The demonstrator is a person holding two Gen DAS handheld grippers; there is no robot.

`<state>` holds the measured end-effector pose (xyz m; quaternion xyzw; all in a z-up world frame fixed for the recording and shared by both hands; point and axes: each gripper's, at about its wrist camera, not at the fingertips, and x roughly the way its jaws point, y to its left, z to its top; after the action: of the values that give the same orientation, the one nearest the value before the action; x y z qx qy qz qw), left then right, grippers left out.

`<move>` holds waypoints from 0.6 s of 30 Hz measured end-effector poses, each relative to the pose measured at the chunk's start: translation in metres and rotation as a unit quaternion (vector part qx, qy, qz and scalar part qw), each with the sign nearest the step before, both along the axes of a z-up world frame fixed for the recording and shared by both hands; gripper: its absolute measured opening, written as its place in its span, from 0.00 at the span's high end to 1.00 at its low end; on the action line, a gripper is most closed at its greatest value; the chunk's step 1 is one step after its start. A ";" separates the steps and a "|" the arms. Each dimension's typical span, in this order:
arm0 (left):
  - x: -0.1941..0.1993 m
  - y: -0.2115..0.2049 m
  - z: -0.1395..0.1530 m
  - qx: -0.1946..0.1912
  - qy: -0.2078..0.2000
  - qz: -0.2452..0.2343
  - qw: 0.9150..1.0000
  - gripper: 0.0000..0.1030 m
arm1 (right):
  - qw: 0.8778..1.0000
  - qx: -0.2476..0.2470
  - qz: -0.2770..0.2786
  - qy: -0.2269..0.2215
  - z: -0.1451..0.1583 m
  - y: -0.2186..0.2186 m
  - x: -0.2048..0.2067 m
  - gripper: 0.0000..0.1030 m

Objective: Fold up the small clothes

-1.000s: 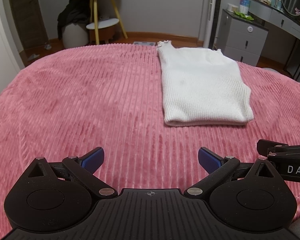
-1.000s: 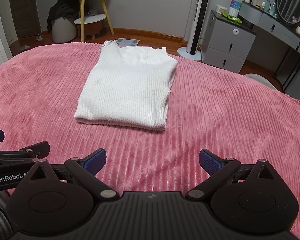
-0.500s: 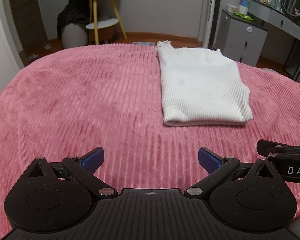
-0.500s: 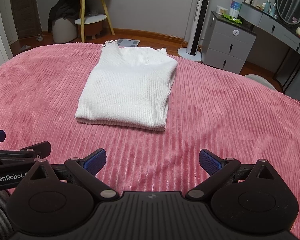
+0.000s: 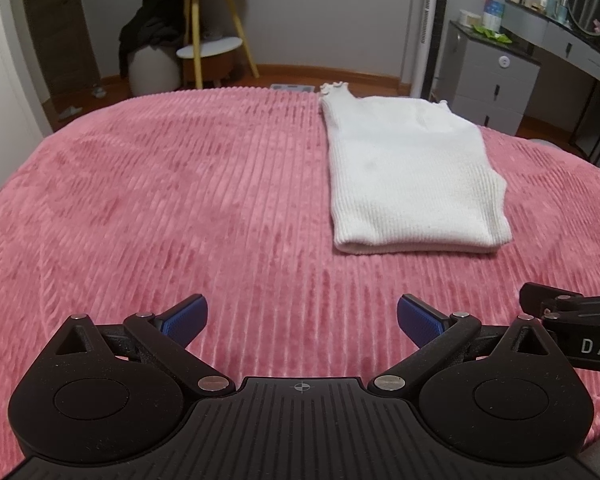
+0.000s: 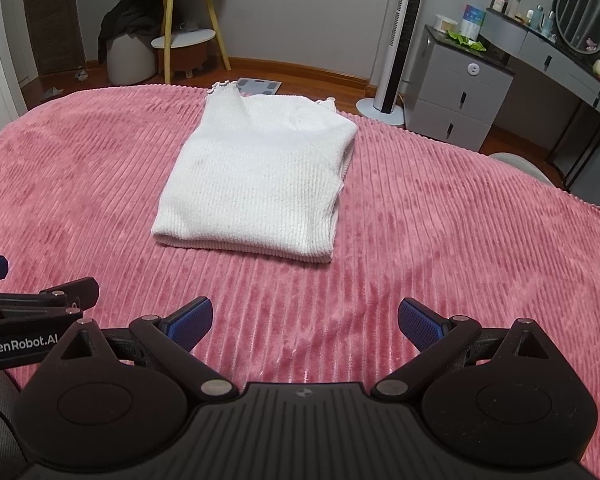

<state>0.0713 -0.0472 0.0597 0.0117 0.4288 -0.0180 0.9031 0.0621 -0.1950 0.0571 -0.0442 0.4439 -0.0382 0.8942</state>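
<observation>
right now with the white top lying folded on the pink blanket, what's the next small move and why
Probably ease both grippers forward toward the near folded edge of the white top. The left gripper and right gripper both have their jaws wide open and empty, short of the garment, over the bare pink blanket. The top looks folded once, so another fold may remain.

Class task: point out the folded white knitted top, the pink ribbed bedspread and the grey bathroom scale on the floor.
Folded white knitted top (image 6: 256, 184), right wrist view, middle of its upper layer.
Pink ribbed bedspread (image 5: 160, 200), left wrist view, bare stretch left of the top.
Grey bathroom scale (image 6: 259, 87), right wrist view, its flat face.
</observation>
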 end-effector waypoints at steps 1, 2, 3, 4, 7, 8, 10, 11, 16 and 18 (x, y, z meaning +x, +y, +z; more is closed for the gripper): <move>0.000 0.000 0.000 -0.001 0.000 -0.001 1.000 0.00 | 1.000 0.001 0.000 0.000 0.000 0.000 0.000 0.04; 0.000 -0.001 0.001 -0.001 -0.001 -0.002 1.000 0.00 | 1.000 0.001 0.000 0.000 0.000 0.000 0.000 0.04; -0.001 -0.001 0.001 0.000 -0.002 -0.002 1.000 0.00 | 1.000 0.000 0.001 0.000 0.000 0.000 0.000 0.04; -0.001 -0.001 0.001 0.001 -0.002 -0.002 1.000 0.00 | 1.000 -0.001 0.001 0.000 0.000 0.000 0.000 0.04; -0.001 -0.002 0.001 0.002 -0.002 -0.002 1.000 0.00 | 1.000 -0.004 0.001 -0.002 0.000 0.001 0.000 0.04; -0.001 -0.002 0.001 0.002 -0.002 -0.003 1.000 0.00 | 1.000 -0.005 0.001 -0.002 0.000 0.001 0.000 0.04; -0.002 -0.002 0.001 0.004 -0.003 -0.004 1.000 0.00 | 1.000 -0.006 0.001 -0.003 0.000 0.002 -0.001 0.04; -0.002 -0.002 0.001 0.004 -0.003 -0.004 1.000 0.00 | 1.000 -0.006 0.001 -0.003 0.000 0.002 -0.001 0.04; -0.002 -0.003 0.001 0.005 -0.005 -0.005 1.000 0.00 | 1.000 -0.008 0.000 -0.004 0.000 0.001 -0.002 0.04; -0.003 -0.002 0.002 0.005 -0.006 -0.007 1.000 0.00 | 1.000 -0.009 0.000 -0.005 0.001 0.001 -0.002 0.04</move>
<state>0.0687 -0.0496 0.0613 0.0190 0.4236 -0.0217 0.9054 0.0602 -0.1941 0.0577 -0.0521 0.4391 -0.0428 0.8959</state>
